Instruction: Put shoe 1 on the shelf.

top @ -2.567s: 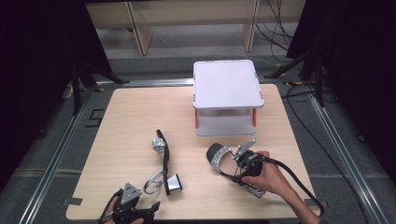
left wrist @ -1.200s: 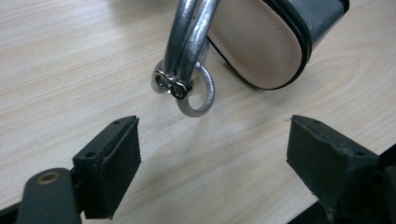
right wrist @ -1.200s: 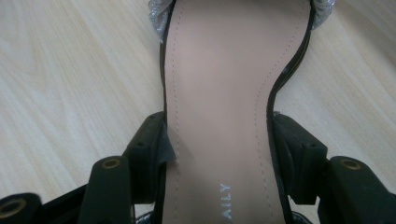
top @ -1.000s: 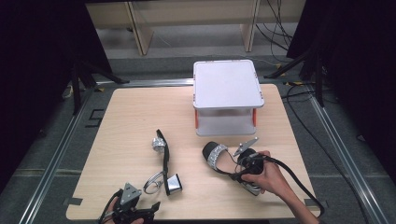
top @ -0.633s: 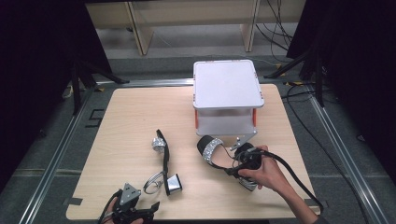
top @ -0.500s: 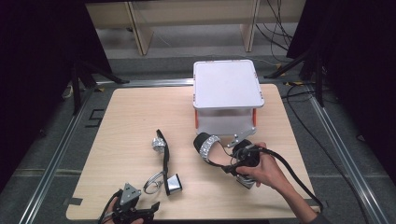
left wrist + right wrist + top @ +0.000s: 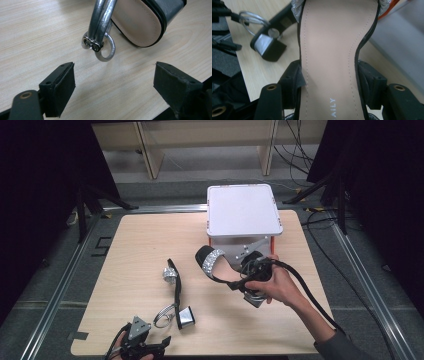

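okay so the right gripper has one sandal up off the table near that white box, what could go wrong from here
The right gripper pinches the lifted sandal only across its narrow waist, so the long toe end could swing or slip out. The toe hangs close to the white box and might knock its leg. The other sandal lies sideways just ahead of the open left gripper, whose straps could snag.

"AILY" in pale letters, on sandal insole [image 7: 329, 50]

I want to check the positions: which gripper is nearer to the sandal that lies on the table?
Left. The left gripper sits open just in front of the lying sandal, not touching it. The right gripper is farther off, shut on the other sandal.
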{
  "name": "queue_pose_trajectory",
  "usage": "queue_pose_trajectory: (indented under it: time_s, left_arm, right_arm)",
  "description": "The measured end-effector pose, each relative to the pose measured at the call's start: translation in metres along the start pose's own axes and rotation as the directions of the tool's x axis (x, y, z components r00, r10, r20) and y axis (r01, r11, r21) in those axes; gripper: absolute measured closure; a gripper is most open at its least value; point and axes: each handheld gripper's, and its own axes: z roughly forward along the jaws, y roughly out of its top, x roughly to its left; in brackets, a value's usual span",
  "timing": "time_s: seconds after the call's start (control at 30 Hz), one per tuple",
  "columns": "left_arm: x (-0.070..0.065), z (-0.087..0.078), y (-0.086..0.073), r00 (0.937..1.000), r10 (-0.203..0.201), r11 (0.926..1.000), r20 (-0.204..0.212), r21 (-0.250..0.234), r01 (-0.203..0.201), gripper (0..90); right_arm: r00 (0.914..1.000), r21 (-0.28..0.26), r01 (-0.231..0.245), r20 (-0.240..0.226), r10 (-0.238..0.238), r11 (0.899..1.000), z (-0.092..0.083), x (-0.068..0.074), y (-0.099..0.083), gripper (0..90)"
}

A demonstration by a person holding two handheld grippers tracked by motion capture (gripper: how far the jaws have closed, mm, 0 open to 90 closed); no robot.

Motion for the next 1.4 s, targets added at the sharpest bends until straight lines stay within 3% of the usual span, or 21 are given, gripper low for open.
queue_pose_trajectory:
  time_s: [0.13, 0.2, 0.23, 0.27, 0.3, 0.33, 0.4, 0.43, 0.57, 0.63, 0.7, 0.77, 0.83, 0.9, 1.13, 1.17, 1.2, 1.3, 1.4]
  left_arm:
    - [0.0, 0.0, -0.001, 1.0, -0.007, 1.0, 0.002, -0.004, 0.007, 16.8]
    - [0.0, 0.0, 0.0, 1.0, 0.0, 1.0, 0.001, 0.0, 0.0, 16.8]
    - [0.002, 0.001, 0.0, 0.9998, 0.017, 0.9999, -0.01, -0.001, -0.017, 16.8]
    - [0.0, 0.0, 0.0, 0.9999, -0.01, 0.9999, -0.007, 0.002, 0.01, 16.8]
    - [0.002, 0.001, 0.0, 0.9997, 0.024, 0.9996, 0.002, -0.016, -0.023, 16.8]
    - [-0.001, -0.001, -0.001, 0.9998, -0.018, 0.9998, 0.002, 0.001, 0.018, 16.8]
    - [0.003, 0.0, 0.001, 0.9997, 0.023, 0.9997, 0.01, -0.009, -0.023, 16.8]
    - [0.0, 0.0, 0.0, 1.0, -0.006, 1.0, 0.005, -0.005, 0.006, 16.8]
    - [0.002, 0.0, 0.0, 0.9999, 0.01, 0.9999, -0.008, -0.003, -0.01, 16.8]
    - [0.001, 0.0, 0.0, 0.9999, -0.004, 1.0, 0.01, -0.007, 0.004, 16.8]
    - [0.002, 0.0, 0.001, 0.9998, 0.018, 0.9998, 0.006, -0.001, -0.018, 16.8]
    - [0.002, -0.001, 0.0, 0.9999, 0.002, 1.0, 0.015, 0.006, -0.002, 16.8]
    - [0.002, 0.0, 0.0, 1.0, 0.008, 1.0, 0.004, 0.003, -0.008, 16.8]
    - [0.001, -0.001, 0.0, 1.0, -0.001, 1.0, 0.009, 0.002, 0.0, 16.8]
    - [0.002, 0.0, 0.001, 0.9998, 0.019, 0.9998, 0.008, 0.005, -0.019, 16.8]
    - [0.002, -0.001, 0.001, 0.9998, 0.02, 0.9998, 0.007, 0.005, -0.02, 16.8]
    - [0.0, -0.001, 0.0, 0.9998, -0.004, 1.0, 0.018, -0.002, 0.004, 16.8]
    - [0.001, -0.001, 0.001, 0.9998, 0.001, 1.0, 0.021, -0.004, -0.001, 16.8]
    - [0.0, -0.001, 0.0, 0.9998, -0.008, 1.0, 0.021, -0.002, 0.008, 16.8]
  right_arm:
    - [0.9997, -0.027, 0.019, -0.014, -0.02, 0.999, -0.007, -0.001, 0.016, 42.8]
    - [0.9999, -0.029, -0.004, -0.009, 0.004, 1.0, -0.011, 0.002, 0.024, 42.8]
    - [0.9995, -0.047, 0.026, -0.018, -0.027, 0.999, -0.012, 0.001, 0.03, 42.8]
    - [0.9997, -0.048, 0.02, -0.014, -0.021, 0.999, -0.014, 0.002, 0.033, 42.8]
    - [0.9991, -0.057, 0.038, -0.017, -0.039, 0.998, -0.015, 0.001, 0.038, 42.8]
    - [0.9993, -0.059, 0.032, -0.019, -0.033, 0.998, -0.016, 0.002, 0.042, 42.8]
    - [0.9991, -0.07, 0.038, -0.013, -0.039, 0.997, -0.02, 0.002, 0.053, 42.8]
    - [0.9991, -0.079, 0.04, -0.01, -0.041, 0.996, -0.021, 0.001, 0.058, 42.8]
    - [0.9996, -0.094, 0.004, -0.026, -0.007, 0.996, -0.027, -0.003, 0.077, 42.8]
    - [0.9998, -0.104, -0.006, -0.021, 0.004, 0.995, -0.031, -0.007, 0.085, 42.8]
    - [0.9998, -0.104, -0.018, -0.001, 0.018, 0.994, -0.034, -0.011, 0.093, 42.8]
    - [0.9999, -0.122, -0.012, 0.01, 0.013, 0.992, -0.036, -0.019, 0.101, 42.8]
    - [0.9984, -0.118, -0.052, 0.019, 0.054, 0.992, -0.038, -0.027, 0.108, 42.8]
    - [0.9975, -0.123, -0.06, 0.03, 0.065, 0.991, -0.04, -0.035, 0.115, 42.8]
    - [0.9851, -0.129, -0.14, 0.081, 0.151, 0.982, -0.042, -0.064, 0.135, 42.8]
    - [0.982, -0.125, -0.162, 0.078, 0.172, 0.979, -0.042, -0.068, 0.138, 42.8]
    - [0.978, -0.122, -0.178, 0.088, 0.189, 0.976, -0.042, -0.07, 0.14, 42.8]
    - [0.9702, -0.126, -0.197, 0.117, 0.212, 0.972, -0.041, -0.083, 0.149, 42.8]
    - [0.9562, -0.125, -0.236, 0.147, 0.253, 0.964, -0.039, -0.092, 0.157, 42.8]
